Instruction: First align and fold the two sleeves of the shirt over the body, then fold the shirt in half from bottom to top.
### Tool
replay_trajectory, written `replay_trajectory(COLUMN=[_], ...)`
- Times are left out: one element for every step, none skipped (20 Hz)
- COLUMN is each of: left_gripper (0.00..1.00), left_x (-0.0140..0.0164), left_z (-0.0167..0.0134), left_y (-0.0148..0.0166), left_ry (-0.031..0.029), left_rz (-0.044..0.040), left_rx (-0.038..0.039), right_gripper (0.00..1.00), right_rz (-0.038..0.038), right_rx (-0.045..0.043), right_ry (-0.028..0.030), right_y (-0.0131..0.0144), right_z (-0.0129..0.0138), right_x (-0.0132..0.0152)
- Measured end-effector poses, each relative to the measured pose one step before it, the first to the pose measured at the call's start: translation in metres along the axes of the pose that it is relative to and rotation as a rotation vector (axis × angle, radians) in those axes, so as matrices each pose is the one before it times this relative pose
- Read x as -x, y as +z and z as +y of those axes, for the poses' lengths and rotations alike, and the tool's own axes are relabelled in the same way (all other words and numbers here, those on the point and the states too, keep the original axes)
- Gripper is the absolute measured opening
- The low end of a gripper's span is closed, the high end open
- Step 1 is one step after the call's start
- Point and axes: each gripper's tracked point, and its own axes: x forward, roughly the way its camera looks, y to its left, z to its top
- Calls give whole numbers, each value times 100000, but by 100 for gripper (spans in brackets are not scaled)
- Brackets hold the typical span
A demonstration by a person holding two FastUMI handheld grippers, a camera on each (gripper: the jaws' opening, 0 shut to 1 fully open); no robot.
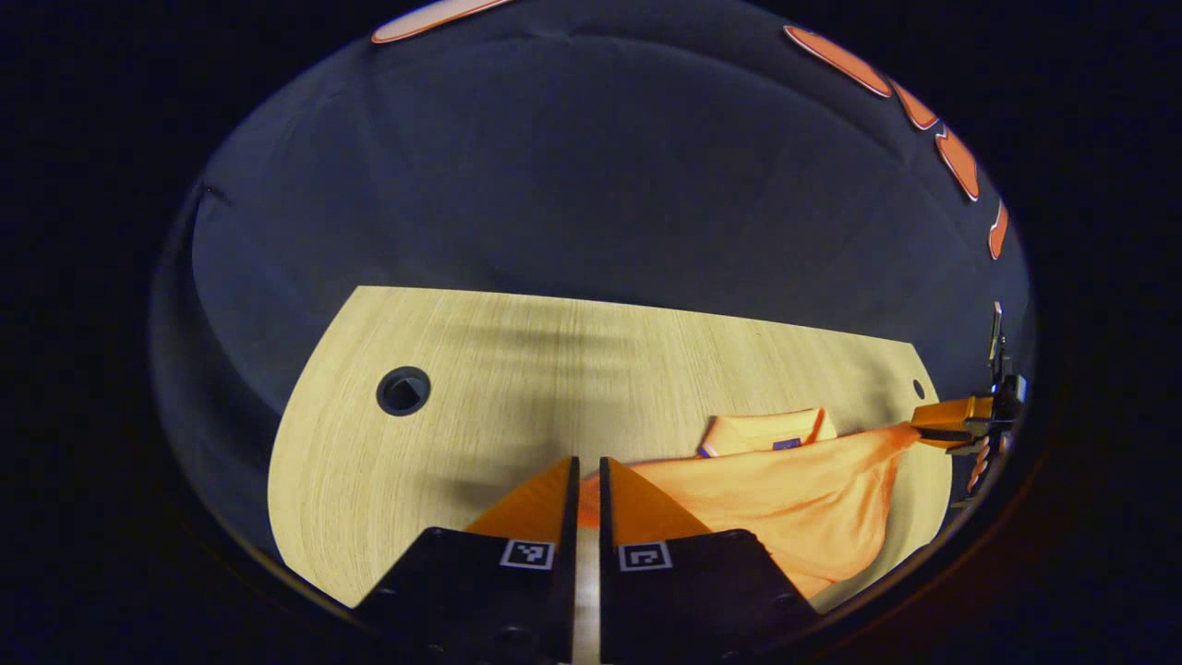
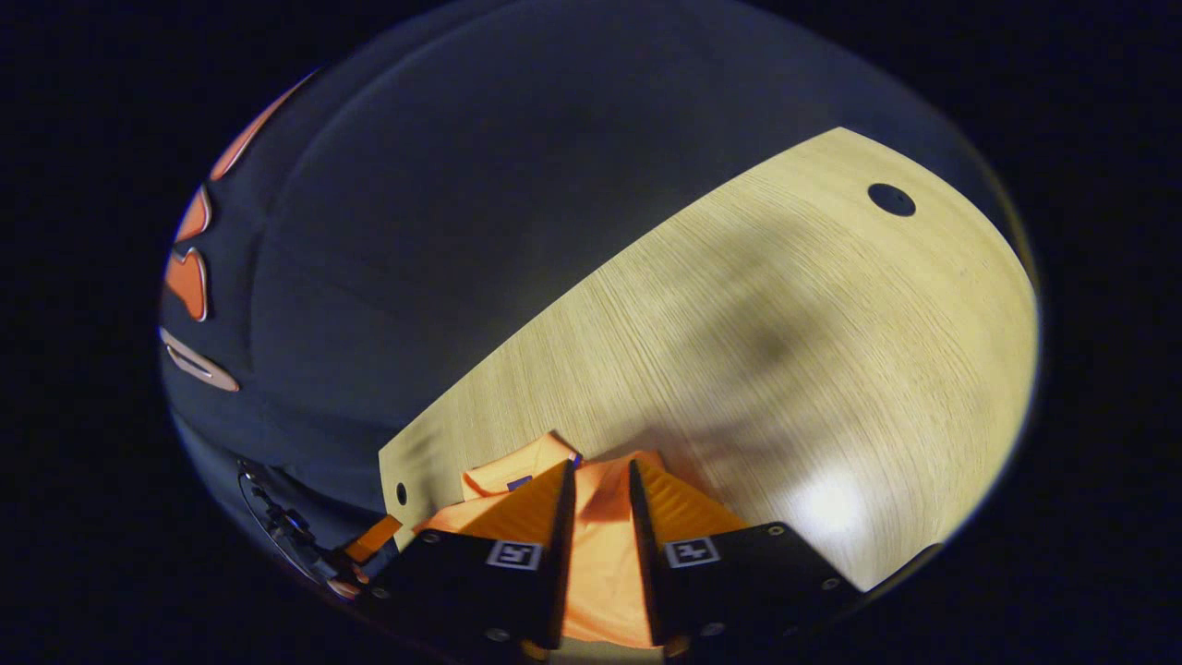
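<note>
Wooden table (image 1: pixel 517 369): both grippers' jaws pinch the orange shirt (image 1: pixel 794 489); no legible writing.

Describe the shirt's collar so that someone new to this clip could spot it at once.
Start at the pale wooden table and find the orange shirt stretched across its near side. Just past the lifted cloth, the collar lies flat on the wood. It stands apart by the small dark label at its neck and the thin dark trim at its corner; the rest of the shirt is plain orange.
</note>
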Motion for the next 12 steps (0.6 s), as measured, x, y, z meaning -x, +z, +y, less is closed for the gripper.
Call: replay_trajectory(left_gripper=[19, 46, 60, 74, 87, 98, 98, 98, 98, 98, 98, 98], left_x=[223, 917, 716, 932, 489, 1075, 1010, 1224, 1143, 1265, 1346, 1374], left_z=[-203, -261, -190, -198, -249, -157, -532, -795, -728, -490, -583, -133], left_y=[88, 382, 152, 153, 95, 454, 539, 662, 699, 474, 541, 316], left_ry=[-905, -1478, -1258, -80, 26, 17, -911, -1453, -1405, -831, -411, -395], left_rz=[-1469, -1294, -437, -274, -473, -1189, -2201, -2265, -2347, -2596, -3436, -3107], left_rx=[1022, 992, 622, 286, 273, 747, 1470, 1637, 1628, 1515, 1111, -286], right_gripper=[38, 56, 51, 73, 77, 84, 86, 86, 86, 87, 77, 88], right_rz=[-3185, -2858, -2231, -1881, -2316, -1522, -590, -630, -835, -1471, -2136, -1912], right_rx=[1367, 1261, 1109, 2141, 3020, 3361, 2928, 3090, 3010, 2734, 2125, 1985], right_ry=[-59, 623, -436, 636, -341, 321, 1105, 1137, 1394, 1094, 1295, 974], right_y=[901, 416, 440, 303, 202, 101, -217, -309, -165, -85, 220, 59], right_z=[-105, 195, 126, 329, 226, 272, 617, 743, 764, 757, 755, 821], right_x=[571, 550, 681, 897, 749, 862, 936, 1097, 896, 996, 966, 1063])
